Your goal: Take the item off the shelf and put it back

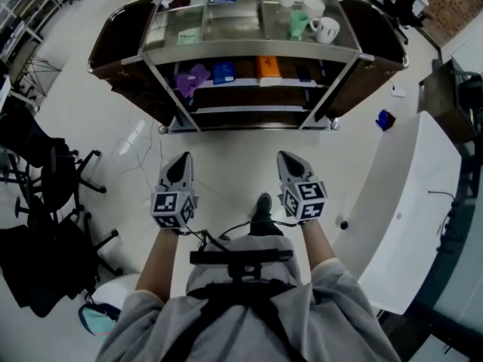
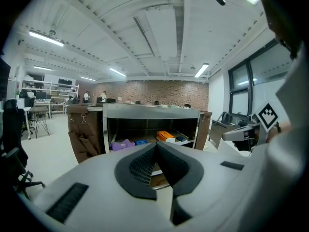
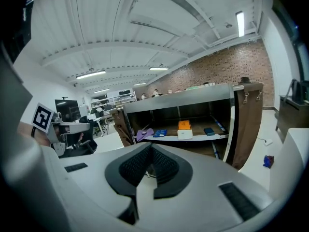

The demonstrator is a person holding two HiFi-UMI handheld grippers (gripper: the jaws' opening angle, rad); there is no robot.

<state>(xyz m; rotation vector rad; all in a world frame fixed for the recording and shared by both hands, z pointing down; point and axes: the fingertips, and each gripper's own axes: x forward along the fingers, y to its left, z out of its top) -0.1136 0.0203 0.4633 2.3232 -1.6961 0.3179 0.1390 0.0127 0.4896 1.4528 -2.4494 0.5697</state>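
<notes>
A: Orange box (image 1: 269,68) sits mid-span on the middle shelf of the shelf unit (image 1: 249,50). We can't tell which item is the task's one; all of them lie on the shelves.
B: Neighbours?
A: At its 9 o'clock we have a blue packet (image 1: 223,72), then a purple cloth (image 1: 192,78) further out. A dark blue item (image 1: 303,72) is at its 3. On the top shelf, at 1 o'clock, are a green cup (image 1: 297,23) and white mugs (image 1: 326,29).
B: Grippers?
A: We read both as clenched, tips together, nothing between them. The left gripper (image 1: 179,161) and right gripper (image 1: 289,159) hang side by side over the floor (image 1: 226,145). They are at the unit's 6 o'clock, well apart from it, noses pointing to 12.
B: Around us?
A: A white table (image 1: 423,194) at 3 o'clock, office chairs (image 1: 45,172) at 9.
</notes>
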